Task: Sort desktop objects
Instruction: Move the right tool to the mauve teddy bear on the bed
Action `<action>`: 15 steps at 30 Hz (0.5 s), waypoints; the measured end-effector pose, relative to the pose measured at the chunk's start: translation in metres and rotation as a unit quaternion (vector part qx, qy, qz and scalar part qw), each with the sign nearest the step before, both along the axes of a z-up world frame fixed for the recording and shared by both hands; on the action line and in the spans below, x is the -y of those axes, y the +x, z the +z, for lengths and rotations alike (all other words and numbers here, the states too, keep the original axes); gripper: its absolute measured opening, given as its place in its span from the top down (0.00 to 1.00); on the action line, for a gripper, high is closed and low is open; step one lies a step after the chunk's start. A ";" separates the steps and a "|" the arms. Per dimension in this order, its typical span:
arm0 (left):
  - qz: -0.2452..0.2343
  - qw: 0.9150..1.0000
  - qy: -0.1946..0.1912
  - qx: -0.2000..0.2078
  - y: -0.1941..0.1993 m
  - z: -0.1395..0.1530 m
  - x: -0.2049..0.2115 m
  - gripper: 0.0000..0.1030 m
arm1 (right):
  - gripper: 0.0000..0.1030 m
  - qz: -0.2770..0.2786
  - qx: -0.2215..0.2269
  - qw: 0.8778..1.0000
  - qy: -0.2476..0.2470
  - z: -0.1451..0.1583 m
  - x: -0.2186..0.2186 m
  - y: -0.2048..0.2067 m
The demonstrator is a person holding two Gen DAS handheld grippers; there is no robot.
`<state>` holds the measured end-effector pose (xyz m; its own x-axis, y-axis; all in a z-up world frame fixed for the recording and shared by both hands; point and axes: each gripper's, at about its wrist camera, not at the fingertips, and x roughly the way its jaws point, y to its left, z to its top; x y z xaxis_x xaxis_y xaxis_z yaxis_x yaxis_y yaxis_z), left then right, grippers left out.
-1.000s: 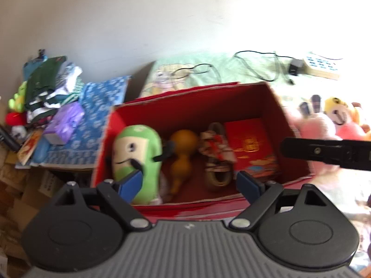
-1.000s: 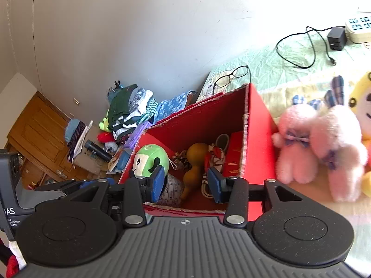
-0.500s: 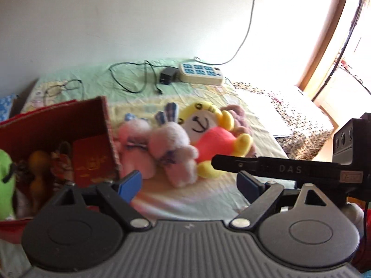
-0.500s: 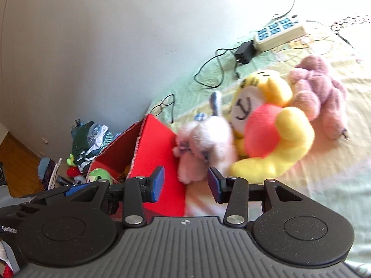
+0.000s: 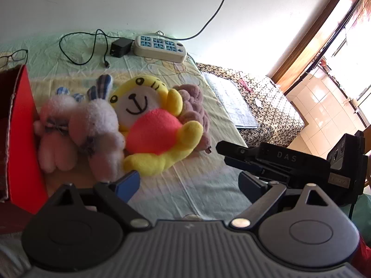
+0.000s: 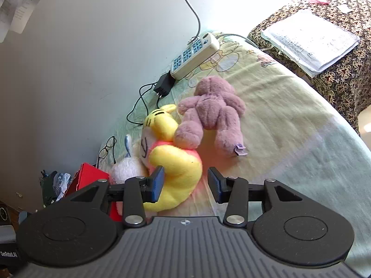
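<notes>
A yellow plush tiger with an orange belly lies on the bed beside two pink plush rabbits and a mauve plush. The red box stands at the left edge. My left gripper is open and empty, just in front of the toys. My right gripper is open; the tiger's yellow leg lies between its fingers. The mauve plush lies just beyond. The right gripper also shows in the left wrist view.
A white power strip, a black charger with cable and glasses lie at the back of the bed. A patterned cloth with papers is to the right. Piled clothes lie left of the box.
Both grippers have swung right from over the red box to the plush toys. The right gripper has opened wider and now straddles the tiger's leg.
</notes>
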<state>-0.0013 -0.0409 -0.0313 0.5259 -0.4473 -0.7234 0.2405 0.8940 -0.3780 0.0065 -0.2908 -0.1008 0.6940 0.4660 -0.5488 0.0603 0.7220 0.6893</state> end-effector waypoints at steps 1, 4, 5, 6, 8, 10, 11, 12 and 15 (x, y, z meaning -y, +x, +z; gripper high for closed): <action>0.001 1.000 0.004 -0.002 0.002 -0.002 0.001 0.12 | 0.56 -0.006 -0.005 1.000 0.001 -0.003 0.004 0.001; 0.007 1.000 0.015 -0.014 0.008 -0.013 0.000 0.12 | 0.56 -0.009 -0.014 1.000 0.019 -0.008 0.011 0.005; 0.014 1.000 0.021 -0.018 0.009 -0.018 -0.001 0.12 | 0.56 -0.005 -0.013 1.000 0.027 -0.007 0.011 0.007; 0.022 0.999 0.030 -0.020 0.010 -0.022 -0.002 0.12 | 0.56 0.001 -0.009 0.999 0.032 -0.006 0.009 0.008; 0.033 0.998 0.039 -0.026 0.011 -0.027 -0.005 0.12 | 0.56 0.015 0.006 1.000 0.024 0.001 0.003 0.013; 0.034 0.998 0.033 -0.030 0.014 -0.026 -0.007 0.12 | 0.56 0.016 0.019 1.000 0.003 0.006 -0.002 0.019; 0.033 0.999 0.029 -0.026 0.017 -0.024 -0.007 0.12 | 0.56 0.009 0.022 1.000 -0.001 0.007 -0.002 0.024; 0.030 0.999 0.026 -0.020 0.020 -0.019 -0.006 0.12 | 0.56 -0.003 0.020 1.000 0.003 0.006 0.001 0.029; 0.016 1.000 0.021 0.005 0.039 -0.001 0.004 0.12 | 0.56 -0.048 -0.005 0.999 0.002 -0.004 0.015 0.043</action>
